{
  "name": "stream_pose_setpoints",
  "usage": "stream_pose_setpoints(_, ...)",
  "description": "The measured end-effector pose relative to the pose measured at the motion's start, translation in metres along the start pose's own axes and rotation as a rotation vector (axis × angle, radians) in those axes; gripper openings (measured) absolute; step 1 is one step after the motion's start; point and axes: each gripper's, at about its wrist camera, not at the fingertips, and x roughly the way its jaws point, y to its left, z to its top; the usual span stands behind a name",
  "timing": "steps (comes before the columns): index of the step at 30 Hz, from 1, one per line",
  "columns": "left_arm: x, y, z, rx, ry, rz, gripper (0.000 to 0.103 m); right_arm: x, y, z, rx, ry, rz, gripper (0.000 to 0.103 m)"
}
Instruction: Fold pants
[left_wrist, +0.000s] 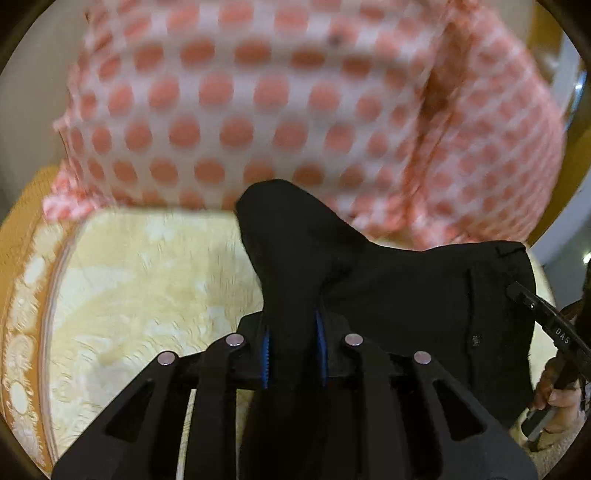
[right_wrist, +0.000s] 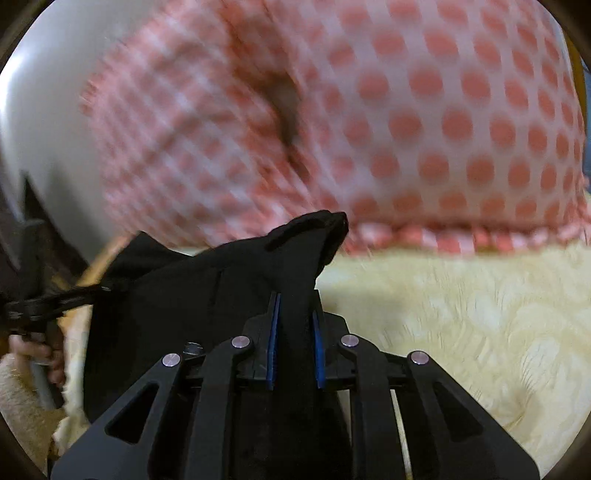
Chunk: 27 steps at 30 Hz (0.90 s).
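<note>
The black pants hang stretched between my two grippers above a cream bedspread. My left gripper is shut on one corner of the pants, which bunches up past the blue pads. My right gripper is shut on the other corner of the pants. The right gripper's arm also shows at the right edge of the left wrist view, and the left one shows at the left edge of the right wrist view. The lower part of the pants is hidden below the grippers.
A large pillow with red dots on white and a checked frill lies at the far side of the bed; it also shows in the right wrist view. The bedspread has an orange border. A pale wall is behind.
</note>
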Motion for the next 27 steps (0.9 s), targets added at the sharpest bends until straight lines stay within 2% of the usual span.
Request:
stream_pose_setpoints(1, 0.012, 0.0, -0.002, 0.002, 0.023, 0.027, 0.022, 0.009, -0.002, -0.003, 0.008, 0.021, -0.028, 0.016)
stream_pose_setpoints(2, 0.018, -0.001, -0.003, 0.001, 0.028, 0.048, 0.029, 0.014, -0.004, -0.006, 0.018, 0.029, -0.049, 0.017)
stream_pose_setpoints(4, 0.025, -0.002, -0.004, -0.01, 0.023, 0.078, 0.035, 0.016, -0.002, -0.006, 0.012, 0.033, -0.088, 0.021)
stream_pose_setpoints(5, 0.024, -0.001, -0.004, -0.018, 0.022, 0.076, 0.036, 0.016, -0.001, -0.006, 0.0, 0.04, -0.118, 0.03)
stream_pose_setpoints(6, 0.021, -0.001, -0.004, -0.024, 0.02, 0.072, 0.036, 0.015, 0.001, -0.006, -0.012, 0.048, -0.146, 0.044)
stream_pose_setpoints(8, 0.009, 0.0, -0.006, -0.031, -0.008, 0.077, 0.039, 0.005, 0.003, -0.009, -0.045, 0.032, -0.201, 0.055)
stream_pose_setpoints(9, -0.003, -0.001, -0.01, -0.029, -0.036, 0.094, 0.04, -0.007, 0.004, -0.012, -0.06, -0.007, -0.225, 0.055)
stream_pose_setpoints(10, -0.013, -0.002, -0.014, -0.021, -0.058, 0.099, 0.043, -0.018, 0.005, -0.015, -0.069, -0.036, -0.232, 0.056)
stream_pose_setpoints(12, -0.043, -0.01, -0.031, 0.017, -0.13, 0.092, 0.056, -0.049, 0.014, -0.025, -0.095, -0.104, -0.203, 0.057)
stream_pose_setpoints(14, -0.073, -0.025, -0.055, 0.057, -0.186, 0.067, 0.076, -0.071, 0.029, -0.039, -0.137, -0.118, -0.136, 0.057)
stream_pose_setpoints(15, -0.084, -0.034, -0.069, 0.078, -0.196, 0.049, 0.078, -0.078, 0.038, -0.048, -0.17, -0.113, -0.114, 0.057)
stream_pose_setpoints(18, -0.101, -0.059, -0.1, 0.146, -0.169, -0.047, 0.079, -0.08, 0.065, -0.072, -0.272, -0.073, -0.101, 0.056)
stream_pose_setpoints(20, -0.098, -0.071, -0.113, 0.179, -0.131, -0.086, 0.08, -0.072, 0.075, -0.084, -0.3, -0.028, -0.098, 0.056)
stream_pose_setpoints(22, -0.086, -0.076, -0.12, 0.192, -0.068, -0.095, 0.08, -0.058, 0.076, -0.092, -0.294, 0.051, -0.122, 0.06)
stream_pose_setpoints(23, -0.074, -0.076, -0.122, 0.18, -0.011, -0.097, 0.08, -0.046, 0.076, -0.1, -0.295, 0.111, -0.143, 0.062)
stream_pose_setpoints(24, -0.059, -0.073, -0.125, 0.153, 0.055, -0.1, 0.08, -0.045, 0.076, -0.104, -0.302, 0.096, -0.149, 0.063)
stream_pose_setpoints(25, -0.052, -0.072, -0.127, 0.141, 0.068, -0.105, 0.082, -0.046, 0.077, -0.104, -0.3, 0.094, -0.153, 0.063)
stream_pose_setpoints(26, -0.053, -0.072, -0.129, 0.153, 0.029, -0.106, 0.085, -0.046, 0.077, -0.103, -0.286, 0.098, -0.157, 0.063)
stream_pose_setpoints(27, -0.05, -0.074, -0.128, 0.153, 0.036, -0.102, 0.086, -0.046, 0.077, -0.102, -0.277, 0.104, -0.156, 0.065)
